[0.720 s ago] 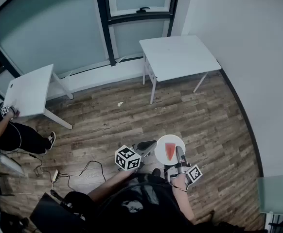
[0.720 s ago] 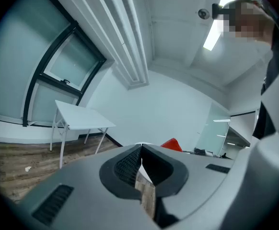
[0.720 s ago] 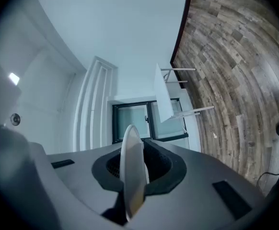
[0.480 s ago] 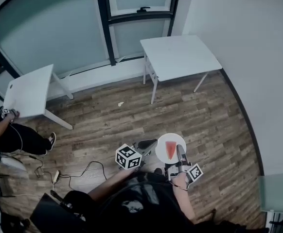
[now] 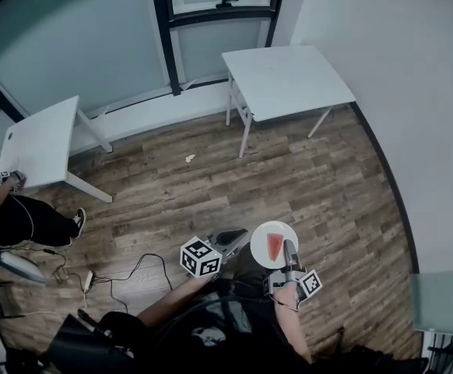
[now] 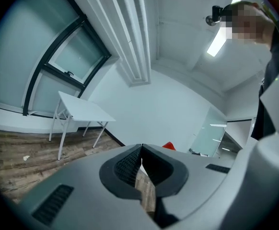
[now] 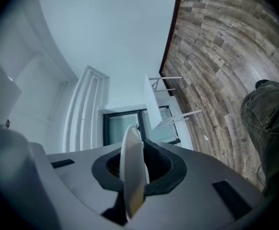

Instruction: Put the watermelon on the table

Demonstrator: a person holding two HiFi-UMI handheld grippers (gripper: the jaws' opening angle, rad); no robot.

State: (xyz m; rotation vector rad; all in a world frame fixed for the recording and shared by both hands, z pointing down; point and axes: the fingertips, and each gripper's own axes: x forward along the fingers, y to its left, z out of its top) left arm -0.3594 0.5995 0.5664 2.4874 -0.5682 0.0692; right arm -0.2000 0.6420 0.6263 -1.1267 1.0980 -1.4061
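Note:
A red watermelon slice (image 5: 274, 245) lies on a small white plate (image 5: 264, 235) held level in front of the person. My right gripper (image 5: 287, 249) is shut on the plate's near rim. In the right gripper view the plate (image 7: 131, 169) shows edge-on, clamped between the jaws. My left gripper (image 5: 233, 240) hangs just left of the plate, shut on nothing, and in the left gripper view its tips (image 6: 141, 150) meet. A bit of the watermelon (image 6: 168, 146) peeks over them. The white table (image 5: 286, 79) stands far ahead by the window wall, with both grippers well short of it.
A second white table (image 5: 38, 142) stands at the far left, with another person's arm (image 5: 1, 189) at it. Cables and a plug (image 5: 87, 279) lie on the wooden floor at left. A white wall (image 5: 413, 115) runs along the right. A scrap (image 5: 190, 158) lies on the floor.
Both tables have slid a little up the picture as the view shifts. The plate with the slice stays clamped in the right gripper, and the left gripper stays shut beside it.

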